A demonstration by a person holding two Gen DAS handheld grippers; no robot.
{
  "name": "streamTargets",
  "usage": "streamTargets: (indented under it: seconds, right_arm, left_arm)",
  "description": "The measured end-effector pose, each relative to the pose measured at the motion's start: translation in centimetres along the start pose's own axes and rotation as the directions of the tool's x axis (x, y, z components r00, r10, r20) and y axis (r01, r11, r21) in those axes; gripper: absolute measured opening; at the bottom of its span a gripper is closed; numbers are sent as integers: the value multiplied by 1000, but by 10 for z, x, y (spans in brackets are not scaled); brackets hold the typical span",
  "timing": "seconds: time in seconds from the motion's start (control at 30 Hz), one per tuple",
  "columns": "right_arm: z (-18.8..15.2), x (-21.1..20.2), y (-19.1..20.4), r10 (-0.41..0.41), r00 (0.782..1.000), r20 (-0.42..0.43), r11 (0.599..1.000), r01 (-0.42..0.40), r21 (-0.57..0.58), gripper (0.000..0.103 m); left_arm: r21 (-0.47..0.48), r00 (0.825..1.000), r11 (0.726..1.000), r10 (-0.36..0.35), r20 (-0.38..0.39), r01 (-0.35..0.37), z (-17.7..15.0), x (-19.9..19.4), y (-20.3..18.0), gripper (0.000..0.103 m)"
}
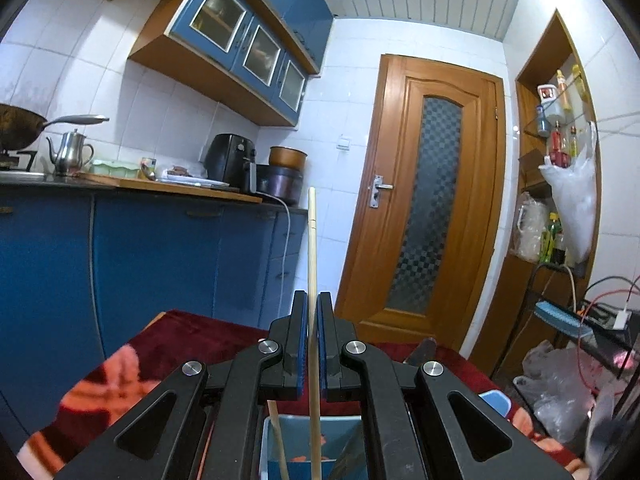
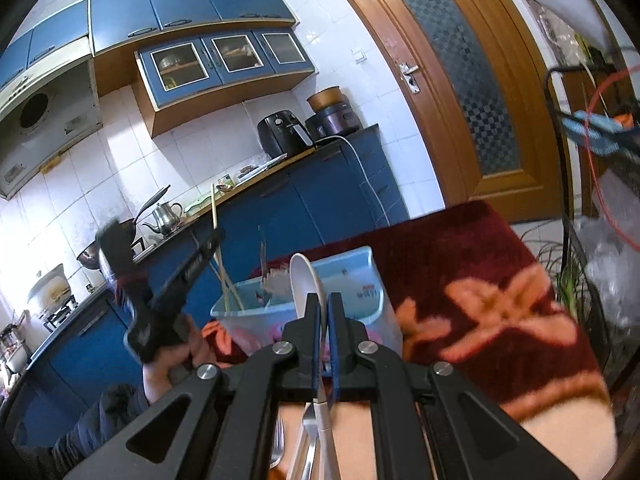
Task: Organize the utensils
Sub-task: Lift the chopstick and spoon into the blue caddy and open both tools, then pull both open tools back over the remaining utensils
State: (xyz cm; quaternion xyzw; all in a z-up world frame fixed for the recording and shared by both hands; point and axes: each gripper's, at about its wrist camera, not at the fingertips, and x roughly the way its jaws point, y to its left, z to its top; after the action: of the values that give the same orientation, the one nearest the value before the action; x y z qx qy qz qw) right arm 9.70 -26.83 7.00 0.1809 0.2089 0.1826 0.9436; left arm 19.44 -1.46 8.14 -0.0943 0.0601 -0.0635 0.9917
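My left gripper is shut on a long wooden chopstick that stands upright between its blue pads, its lower end over the light blue utensil holder. A second chopstick leans in that holder. My right gripper is shut on a white plastic spoon, bowl up, just in front of the light blue holder. The left gripper shows there above the holder's left end with its chopstick. Metal cutlery lies below the right gripper.
The holder stands on a table covered with a dark red flowered cloth. Blue kitchen cabinets and a counter with appliances stand behind. A wooden door is to the right, with a black wire rack and plastic bags beside it.
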Motion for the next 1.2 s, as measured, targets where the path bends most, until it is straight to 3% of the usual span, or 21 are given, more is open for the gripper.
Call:
streamTargets:
  seconds: [0.13, 0.27, 0.63, 0.8, 1.13, 1.2]
  right_arm:
    - [20, 15, 10, -39, 998, 42, 996, 42, -74, 6]
    - [35, 36, 12, -54, 994, 98, 995, 62, -77, 6]
    - [60, 88, 10, -132, 960, 246, 982, 161, -102, 6]
    - [54, 98, 2, -139, 961, 238, 983, 164, -87, 6]
    - [26, 95, 4, -164, 978, 126, 977, 179, -119, 8]
    - [25, 91, 4, -157, 983, 98, 979, 168, -111, 14]
  left_arm:
    - [5, 1000, 1000, -6, 1, 6, -5, -3, -1, 4]
    - [22, 1000, 1000, -3, -2, 3, -10, -5, -3, 4]
    - [11, 1000, 1000, 20, 11, -20, -15, -7, 3, 5]
    - [20, 999, 999, 29, 23, -29, -15, -9, 3, 5]
    - [73, 1000, 997, 12, -21, -10, -23, -8, -13, 5]
    - [75, 999, 997, 8, -38, -5, -24, -9, -14, 5]
